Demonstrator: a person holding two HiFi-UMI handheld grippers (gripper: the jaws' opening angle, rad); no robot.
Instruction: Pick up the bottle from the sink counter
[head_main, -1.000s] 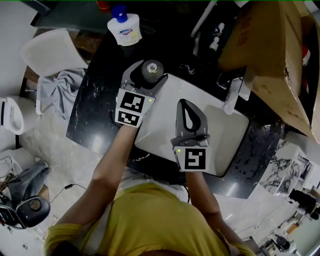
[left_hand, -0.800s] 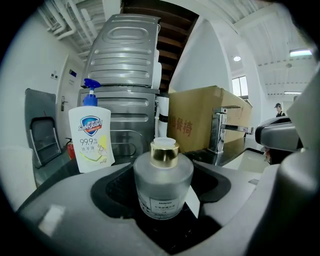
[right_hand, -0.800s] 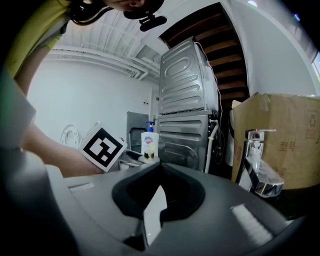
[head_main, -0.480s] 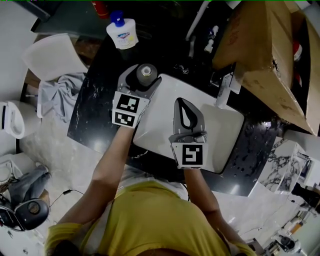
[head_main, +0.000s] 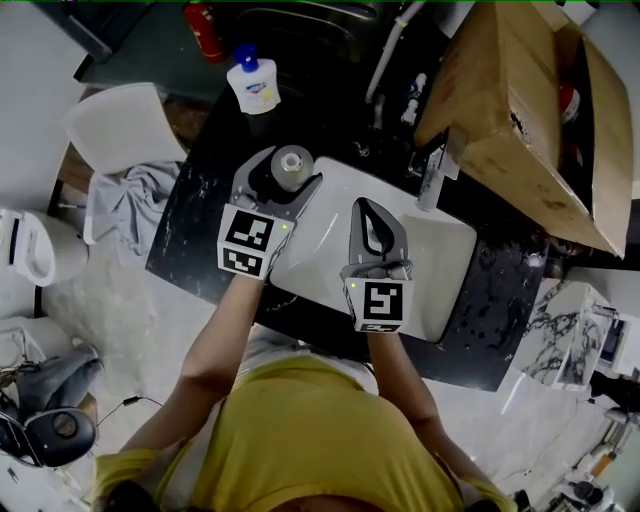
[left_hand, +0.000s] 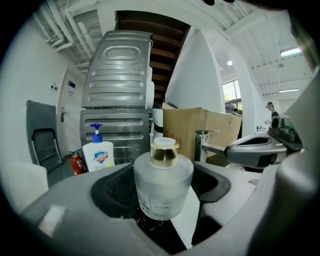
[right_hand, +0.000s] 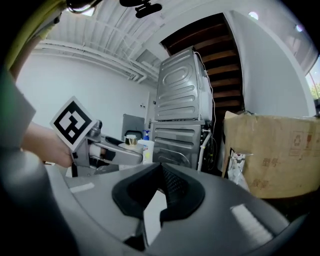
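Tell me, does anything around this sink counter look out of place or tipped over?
Nothing is tipped or spilled: the bottle stands upright between the jaws of the left hand-held gripper. Odd, though: a cardboard box sits on the counter beside the faucet, and a grey cloth lies crumpled on the floor.

A white chair (head_main: 120, 125) stands left of the black desk (head_main: 190, 240), a cardboard box (head_main: 520, 120) right; pale floor (head_main: 125, 320).

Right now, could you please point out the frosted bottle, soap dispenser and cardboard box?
frosted bottle (left_hand: 162, 182), left gripper view, glass body.
soap dispenser (left_hand: 99, 158), left gripper view, front label.
cardboard box (head_main: 500, 100), head view, top flap.
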